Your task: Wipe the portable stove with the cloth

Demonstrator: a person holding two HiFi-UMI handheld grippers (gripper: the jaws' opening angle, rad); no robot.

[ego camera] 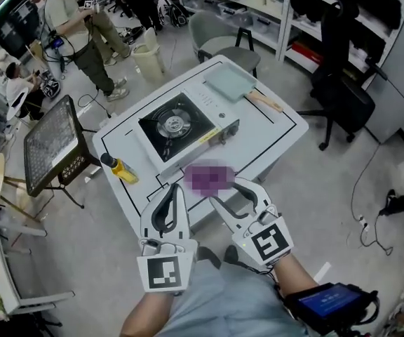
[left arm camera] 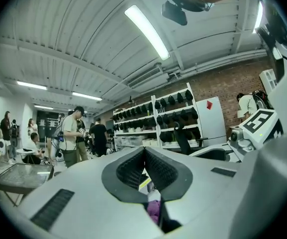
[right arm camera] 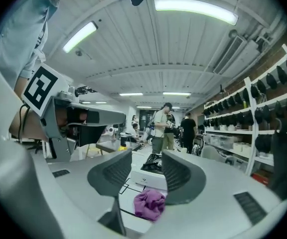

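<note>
Two grippers, neither holding anything: left gripper (ego camera: pixel 177 190) clenched empty, right gripper (ego camera: pixel 229 192) spread. Cloth (ego camera: pixel 209 177) lies bunched before the stove (ego camera: pixel 181 126); wiping looks not yet begun.

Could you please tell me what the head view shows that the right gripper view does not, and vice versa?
Only the head view shows the pale green board at the table's far end and the right tool's marker cube. Only the right gripper view shows the ceiling lights and, head-on, that tool's jaws apart with nothing gripped. Both show the purple cloth lying before the portable stove, and the left tool.
</note>
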